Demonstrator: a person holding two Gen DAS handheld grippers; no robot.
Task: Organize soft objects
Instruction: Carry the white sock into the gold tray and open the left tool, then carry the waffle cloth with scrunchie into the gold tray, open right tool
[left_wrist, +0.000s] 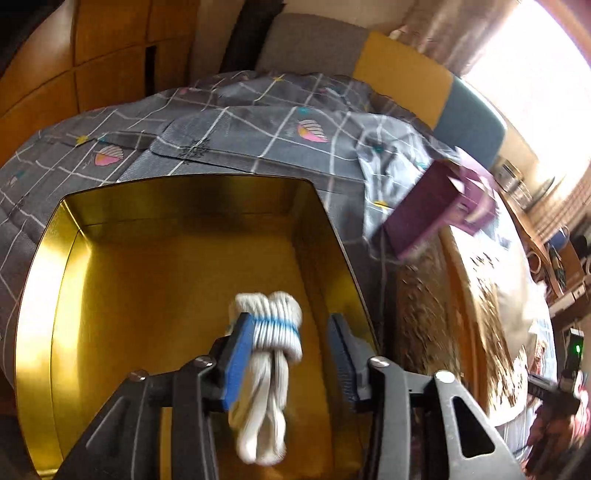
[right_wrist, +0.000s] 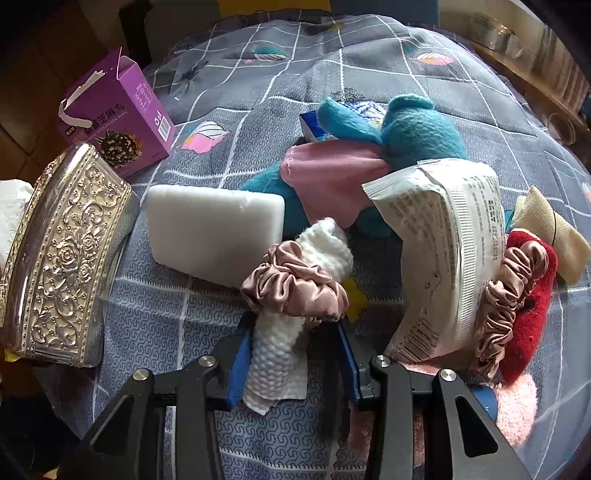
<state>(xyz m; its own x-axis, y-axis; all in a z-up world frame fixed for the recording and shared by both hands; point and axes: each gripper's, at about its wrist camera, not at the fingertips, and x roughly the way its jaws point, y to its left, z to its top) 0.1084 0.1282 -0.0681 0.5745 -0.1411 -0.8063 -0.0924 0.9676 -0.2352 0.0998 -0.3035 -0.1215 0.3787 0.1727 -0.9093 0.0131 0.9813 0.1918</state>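
In the left wrist view my left gripper (left_wrist: 290, 321) hangs over an open gold tin (left_wrist: 37, 266) on the bed. A white sock bundle (left_wrist: 269, 369) with a blue band sits between the jaws. It touches the left pad only, with a clear gap to the right pad, so the gripper is open. In the right wrist view my right gripper (right_wrist: 291, 325) points down at a white knitted cloth roll (right_wrist: 273, 354) wrapped in a pink satin scrunchie (right_wrist: 295, 288). The scrunchie fills the space at the tips, and the jaws are closed on this bundle.
A purple carton (right_wrist: 122, 114) and an embossed silver box (right_wrist: 62, 258) stand to the left, a white foam block (right_wrist: 218, 229) beside them. A teal plush (right_wrist: 417, 129), pink cloth (right_wrist: 332, 173), white packet (right_wrist: 450, 240), second scrunchie (right_wrist: 509, 291) and red knit (right_wrist: 535, 302) crowd the right.
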